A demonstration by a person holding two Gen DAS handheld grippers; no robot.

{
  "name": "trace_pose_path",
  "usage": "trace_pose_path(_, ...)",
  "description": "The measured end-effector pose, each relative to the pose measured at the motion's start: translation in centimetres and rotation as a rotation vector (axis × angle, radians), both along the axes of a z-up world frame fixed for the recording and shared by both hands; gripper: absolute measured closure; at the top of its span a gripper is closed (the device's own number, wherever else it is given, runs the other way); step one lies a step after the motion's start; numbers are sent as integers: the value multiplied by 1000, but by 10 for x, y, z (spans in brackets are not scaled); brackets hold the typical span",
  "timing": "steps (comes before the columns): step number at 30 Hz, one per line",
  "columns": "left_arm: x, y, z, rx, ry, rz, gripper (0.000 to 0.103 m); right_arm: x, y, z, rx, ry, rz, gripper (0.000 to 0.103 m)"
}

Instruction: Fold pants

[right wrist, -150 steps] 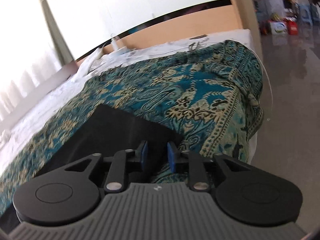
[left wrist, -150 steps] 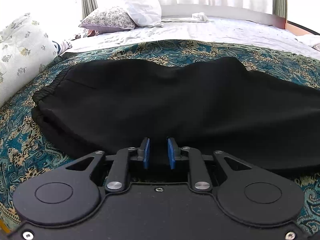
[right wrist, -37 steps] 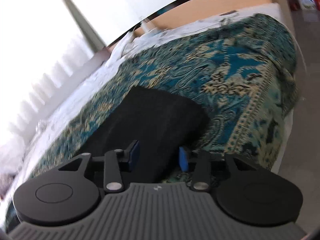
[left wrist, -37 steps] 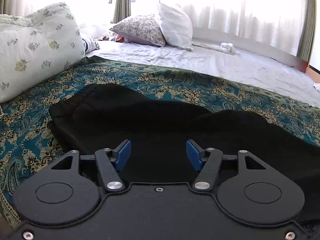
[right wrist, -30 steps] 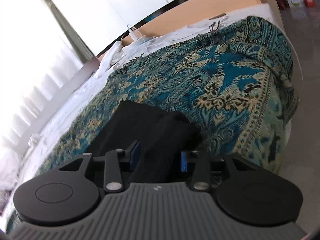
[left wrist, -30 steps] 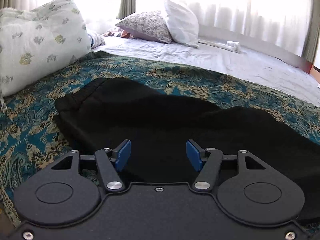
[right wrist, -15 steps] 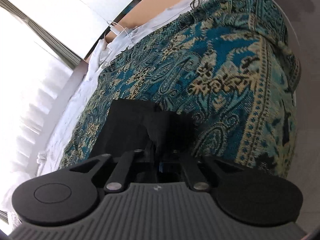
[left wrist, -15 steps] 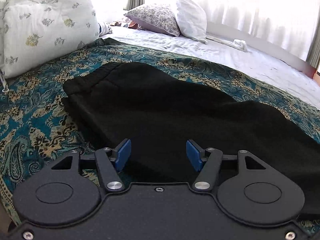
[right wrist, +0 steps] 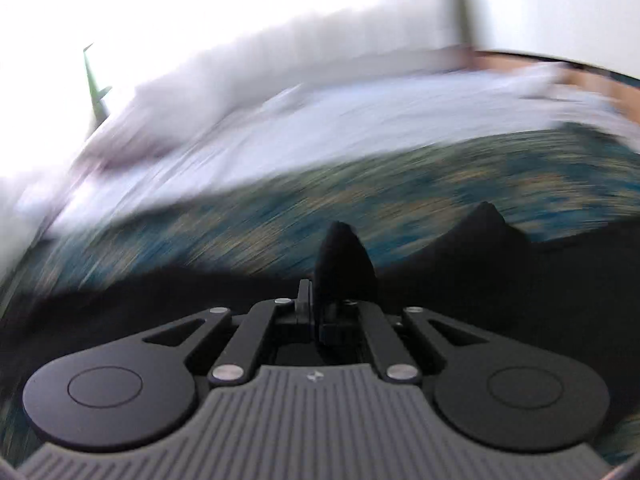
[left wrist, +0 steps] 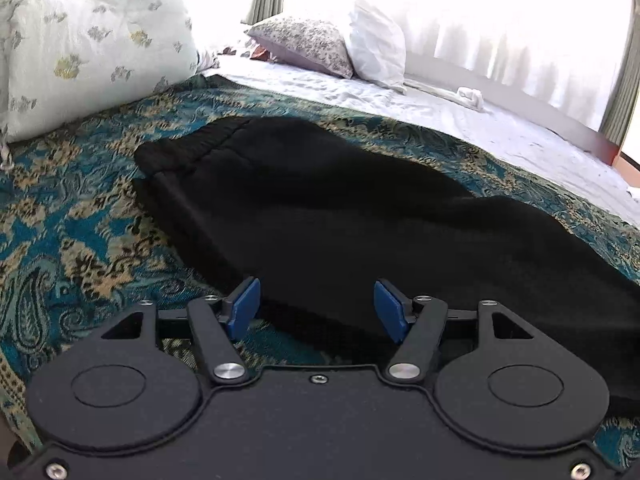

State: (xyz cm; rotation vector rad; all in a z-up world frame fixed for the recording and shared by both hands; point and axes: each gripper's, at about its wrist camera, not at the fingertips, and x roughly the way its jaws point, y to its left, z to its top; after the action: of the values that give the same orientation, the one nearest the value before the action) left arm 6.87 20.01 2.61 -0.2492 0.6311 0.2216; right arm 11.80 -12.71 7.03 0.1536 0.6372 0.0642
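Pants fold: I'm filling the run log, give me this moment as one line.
left gripper: open, above pants | right gripper: shut on pants | view blurred

matt black cloth pants (left wrist: 340, 216)

Daylight blows out the curtains (left wrist: 500, 20) beyond the left fingers. Ahead of the right fingers, bedspread (right wrist: 400, 184) and sheet (right wrist: 360, 112) streak with blur; edges bow.
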Motion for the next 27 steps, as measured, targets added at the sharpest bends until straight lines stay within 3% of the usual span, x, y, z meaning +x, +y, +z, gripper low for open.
trace_pose_path(4, -3, 10, -6, -51, 0, 4, 37, -3, 54, -29, -55, 69, 114, 99)
trace_pose_path(7, -3, 6, -6, -21, 0, -11, 37, -9, 61, -35, -50, 72, 105, 98)
trace_pose_path(9, -2, 5, -7, -25, -2, -13, 36, -11, 58, -35, -35, 64, 97, 91)
trace_pose_path(10, -1, 4, -7, -27, -2, -12, 36, -11, 54, -34, -20, 62, 98, 72)
trace_pose_path(13, -1, 3, -4, -32, 1, -7, 36, -19, 44, -29, 28, 58, 155, 41)
trace_pose_path(14, -1, 2, -3, -38, -1, -5, 36, -19, 42, -28, 37, 56, 180, 38)
trace_pose_path(20, -5, -13, 12, -44, -34, -73, 36, -40, 27, -21, 45, 42, 226, 34)
trace_pose_path(27, -6, -65, 43, -36, -122, -300, 36, -72, -22, -2, 108, -16, 155, 29)
